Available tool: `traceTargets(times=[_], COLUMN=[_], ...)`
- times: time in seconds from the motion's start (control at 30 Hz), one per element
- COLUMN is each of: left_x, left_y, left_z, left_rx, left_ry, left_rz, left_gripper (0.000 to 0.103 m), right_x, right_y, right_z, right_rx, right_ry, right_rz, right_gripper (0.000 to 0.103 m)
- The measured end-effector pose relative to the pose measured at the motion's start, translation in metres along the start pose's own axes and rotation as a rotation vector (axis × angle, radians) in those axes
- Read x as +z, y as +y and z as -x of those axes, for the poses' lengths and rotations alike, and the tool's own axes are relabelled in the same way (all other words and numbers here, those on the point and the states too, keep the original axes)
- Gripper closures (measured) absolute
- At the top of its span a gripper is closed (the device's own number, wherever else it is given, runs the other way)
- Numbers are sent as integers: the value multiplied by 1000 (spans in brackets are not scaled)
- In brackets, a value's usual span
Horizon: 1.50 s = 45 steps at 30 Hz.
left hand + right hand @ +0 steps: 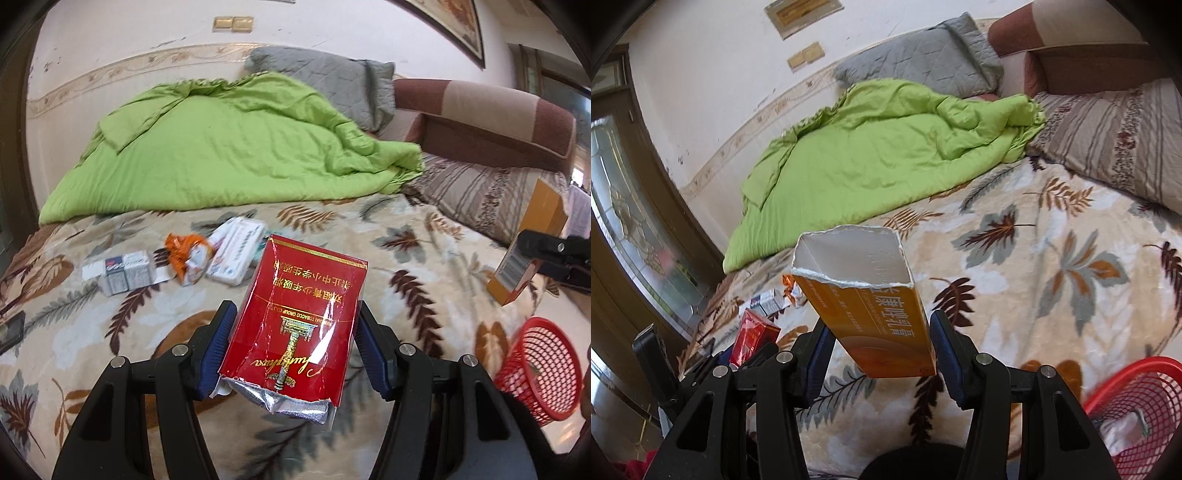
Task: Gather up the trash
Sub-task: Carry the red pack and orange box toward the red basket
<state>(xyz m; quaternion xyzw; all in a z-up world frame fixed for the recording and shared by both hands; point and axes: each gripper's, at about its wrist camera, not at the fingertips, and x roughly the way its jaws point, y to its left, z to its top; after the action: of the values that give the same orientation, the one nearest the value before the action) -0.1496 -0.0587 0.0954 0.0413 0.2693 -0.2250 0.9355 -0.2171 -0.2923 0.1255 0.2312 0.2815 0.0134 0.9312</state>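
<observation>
My left gripper [295, 343] is shut on a torn red cigarette pack [295, 317], held above the leaf-patterned bed cover; the pack [753, 338] also shows at the lower left of the right wrist view. My right gripper [879, 343] is shut on an empty orange carton [871, 306] with a ripped-open top; that carton [524, 243] appears at the right edge of the left wrist view. Lying on the bed further off are a grey-white small box [125, 271], a crumpled orange wrapper [188, 258] and a white flat box [236, 254]. A red mesh basket [535, 373] [1137, 413] sits at the lower right.
A green quilt [221, 147] is heaped at the far side of the bed, with a grey pillow [332, 81] behind it and a striped pillow [480, 192] to the right. A brown padded headboard [498, 114] stands beyond. A door with patterned glass [631, 221] is at the left.
</observation>
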Motion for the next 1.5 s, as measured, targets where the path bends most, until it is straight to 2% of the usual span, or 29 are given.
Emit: traceTargets(times=[0.17,0.37,0.93,1.5], left_x=[9,15,15,12], left_y=[-14,-14,-1,4], left_z=[5,4,3,0], left_rx=[3,28,89,99], left_ry=[20,58,64,76], left_rz=[-12,-13,-14,-7], left_gripper=[41,41,41,41], right_x=[-1,-2,-8,-11], right_y=[-8,-8,6,10], right_z=[14,12,-5,-11], right_rx=[-1,10,13,10], right_ry=[-2,9,53,68], right_rz=[-22,-24,1,8], right_gripper=[47,47,47,47])
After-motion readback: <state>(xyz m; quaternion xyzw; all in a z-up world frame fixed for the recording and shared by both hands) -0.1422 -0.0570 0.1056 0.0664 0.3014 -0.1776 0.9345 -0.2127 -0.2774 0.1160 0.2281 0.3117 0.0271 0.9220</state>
